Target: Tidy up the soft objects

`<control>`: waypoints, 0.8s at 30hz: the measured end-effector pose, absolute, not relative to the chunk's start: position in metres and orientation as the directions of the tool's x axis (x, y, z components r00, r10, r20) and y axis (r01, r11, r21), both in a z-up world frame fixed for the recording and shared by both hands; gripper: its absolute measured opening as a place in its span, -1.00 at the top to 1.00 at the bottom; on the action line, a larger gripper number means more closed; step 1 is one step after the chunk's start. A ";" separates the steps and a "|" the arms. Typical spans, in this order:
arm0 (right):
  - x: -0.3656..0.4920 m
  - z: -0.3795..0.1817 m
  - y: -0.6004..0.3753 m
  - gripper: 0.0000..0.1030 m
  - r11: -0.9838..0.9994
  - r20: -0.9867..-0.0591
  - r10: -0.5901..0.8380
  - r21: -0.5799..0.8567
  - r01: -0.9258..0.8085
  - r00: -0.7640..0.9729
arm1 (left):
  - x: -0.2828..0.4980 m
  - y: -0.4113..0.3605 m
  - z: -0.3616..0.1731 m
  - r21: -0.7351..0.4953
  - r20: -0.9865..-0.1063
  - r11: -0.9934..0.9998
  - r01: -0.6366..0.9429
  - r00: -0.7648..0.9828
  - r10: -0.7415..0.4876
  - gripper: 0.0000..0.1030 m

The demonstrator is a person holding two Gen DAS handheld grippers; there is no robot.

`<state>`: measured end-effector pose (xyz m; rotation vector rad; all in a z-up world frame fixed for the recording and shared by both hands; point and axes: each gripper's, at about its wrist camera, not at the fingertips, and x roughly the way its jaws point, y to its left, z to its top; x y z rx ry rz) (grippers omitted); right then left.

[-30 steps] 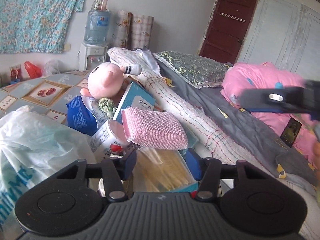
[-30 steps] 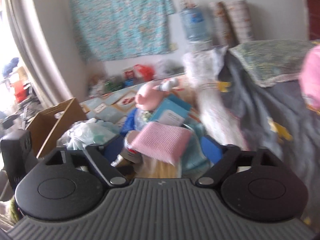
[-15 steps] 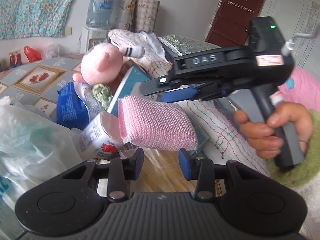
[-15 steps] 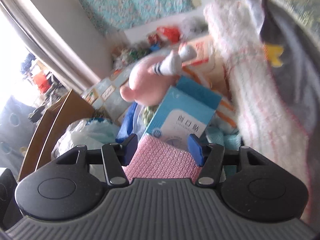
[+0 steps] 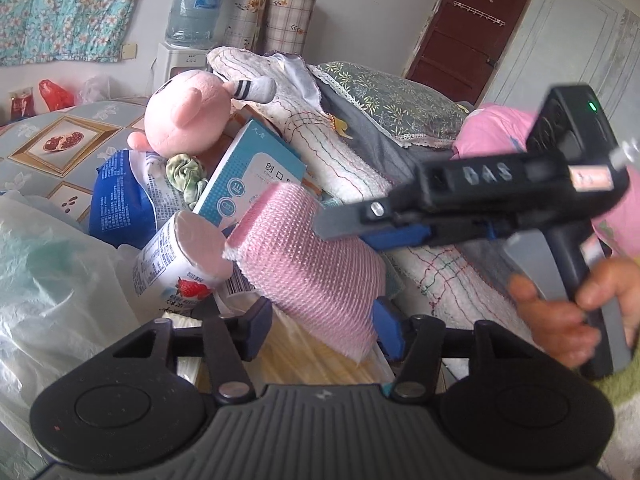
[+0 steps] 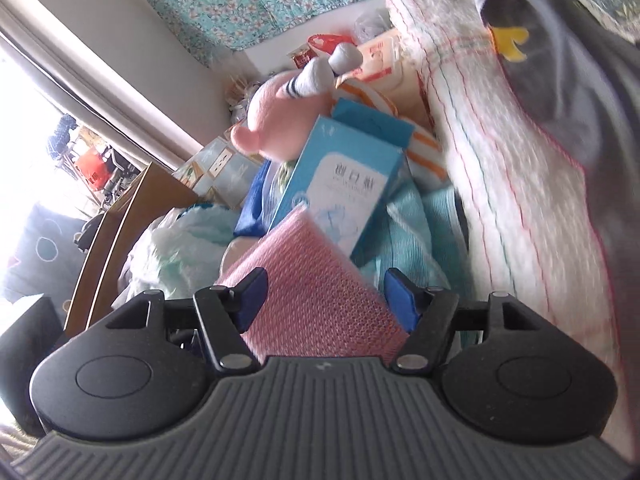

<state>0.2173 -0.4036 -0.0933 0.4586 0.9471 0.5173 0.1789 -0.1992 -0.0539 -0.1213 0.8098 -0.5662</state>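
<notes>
Both wrist views look down, close — sharing the pink sponge (image 5: 316,256).

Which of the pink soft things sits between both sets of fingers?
The pink knitted cloth, with fingers either side of it in both views. The pink plush toy lies farther back on the pile, untouched.

Right gripper (image 6: 322,298), black body with blue pads, at 6 o'clock; jaws opening, the pink knitted mesh pad (image 6: 316,284) between them, the pads about touching its edges. Light-blue cardboard box with printed characters (image 6: 348,184), tilted, at centre, just beyond the pink pad. Pink plush toy with a striped white limb (image 6: 276,120) at 11 o'clock. White stitched quilt (image 6: 500,168) at 2 o'clock. Brown cardboard carton (image 6: 120,232) at 9 o'clock
</notes>
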 end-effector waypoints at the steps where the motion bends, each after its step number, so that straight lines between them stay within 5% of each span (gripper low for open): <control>1: 0.214 -0.094 -0.403 -0.25 0.791 -0.641 0.596 0.572 -0.218 0.483 | 0.179 -0.200 -0.054 -0.312 -0.651 0.848 0.429 0.553 -0.520 -0.16; 9: 0.192 -0.086 -0.402 0.19 0.803 -0.630 0.574 0.557 -0.211 0.523 | 0.176 -0.202 -0.049 -0.269 -0.648 0.877 0.398 0.599 -0.471 -0.13; 24: 0.136 0.009 -0.327 0.19 0.727 -0.493 0.676 0.567 -0.387 0.547 | 0.099 -0.138 0.044 -0.165 -0.505 0.919 0.359 0.769 -0.391 -0.11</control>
